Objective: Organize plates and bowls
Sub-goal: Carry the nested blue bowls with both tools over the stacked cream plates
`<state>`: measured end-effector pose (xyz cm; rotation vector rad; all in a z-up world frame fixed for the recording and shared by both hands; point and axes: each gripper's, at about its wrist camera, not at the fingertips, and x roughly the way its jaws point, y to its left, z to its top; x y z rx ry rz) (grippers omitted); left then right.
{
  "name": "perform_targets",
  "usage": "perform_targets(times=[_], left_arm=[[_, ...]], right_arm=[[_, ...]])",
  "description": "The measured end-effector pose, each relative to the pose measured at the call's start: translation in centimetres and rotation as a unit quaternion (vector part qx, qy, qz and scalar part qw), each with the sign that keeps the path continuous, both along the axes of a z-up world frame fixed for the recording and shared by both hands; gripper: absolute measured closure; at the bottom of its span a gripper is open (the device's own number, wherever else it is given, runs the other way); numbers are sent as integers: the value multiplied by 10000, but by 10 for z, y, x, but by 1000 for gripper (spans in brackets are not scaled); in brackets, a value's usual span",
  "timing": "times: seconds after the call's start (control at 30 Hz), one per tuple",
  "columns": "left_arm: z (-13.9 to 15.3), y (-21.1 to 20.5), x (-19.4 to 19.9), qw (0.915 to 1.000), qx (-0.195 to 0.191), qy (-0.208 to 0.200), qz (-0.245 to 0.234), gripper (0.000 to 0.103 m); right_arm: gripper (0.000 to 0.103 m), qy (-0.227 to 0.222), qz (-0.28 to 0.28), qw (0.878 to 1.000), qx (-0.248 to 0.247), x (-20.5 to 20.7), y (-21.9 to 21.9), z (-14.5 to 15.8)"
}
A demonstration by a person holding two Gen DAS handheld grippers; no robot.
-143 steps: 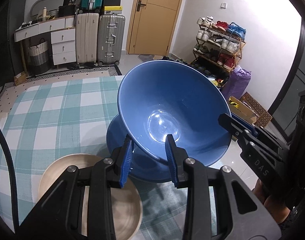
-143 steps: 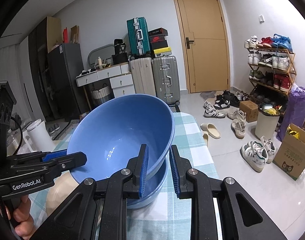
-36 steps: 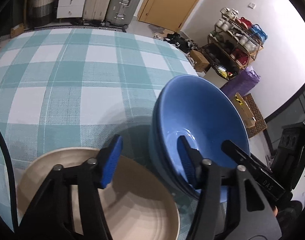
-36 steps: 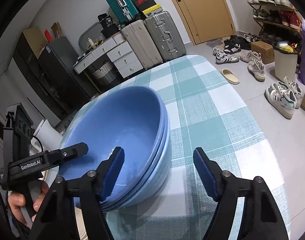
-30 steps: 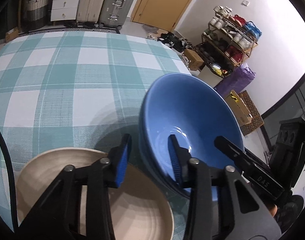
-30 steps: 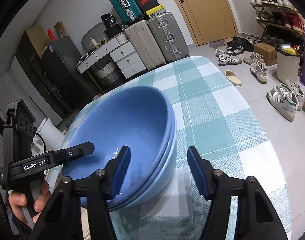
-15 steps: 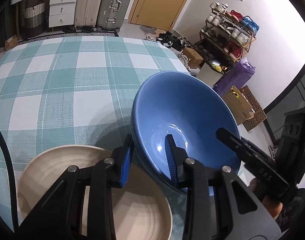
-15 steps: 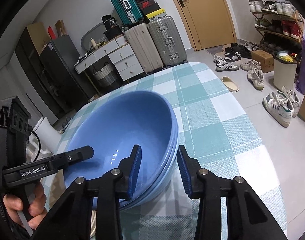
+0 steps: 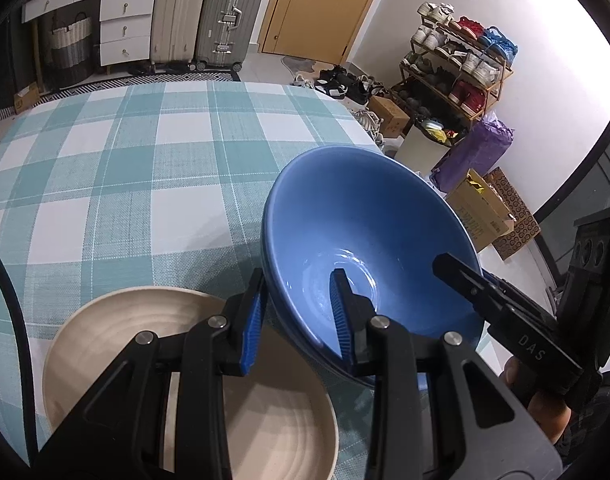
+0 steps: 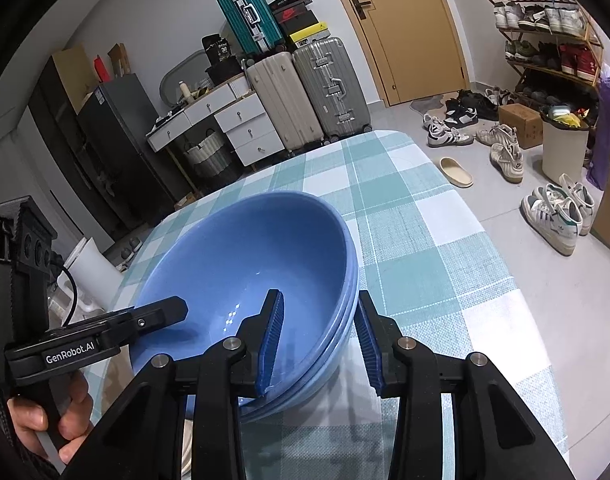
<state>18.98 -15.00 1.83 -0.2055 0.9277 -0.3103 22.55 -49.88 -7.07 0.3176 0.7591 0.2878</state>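
Note:
A stack of nested blue bowls (image 9: 361, 240) stands on the table with the teal checked cloth (image 9: 117, 168); it also shows in the right wrist view (image 10: 249, 264). My left gripper (image 9: 299, 314) straddles the stack's near-left rim, one pad outside and one inside, closed onto it. My right gripper (image 10: 319, 338) straddles the opposite rim the same way, its pads close against the stacked rims. A cream plate (image 9: 105, 328) lies under my left gripper, touching the bowls' left side.
The table's right edge (image 10: 485, 248) drops to a floor with shoes and a slipper (image 10: 457, 172). Suitcases (image 10: 305, 92), a drawer unit, a door and a shoe rack (image 9: 457, 64) stand beyond the table.
The top bowl was set down into the stack. Both grippers opened wide, then closed again around the rims of the whole stack, one on each side.

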Motion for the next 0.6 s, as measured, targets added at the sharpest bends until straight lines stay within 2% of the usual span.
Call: perform_targets(times=[0.6], left_arm=[[36, -1, -30, 9993, 39, -371, -21, 74]], right_arm=[[65, -336, 15, 9994, -64, -24, -1, 33]])
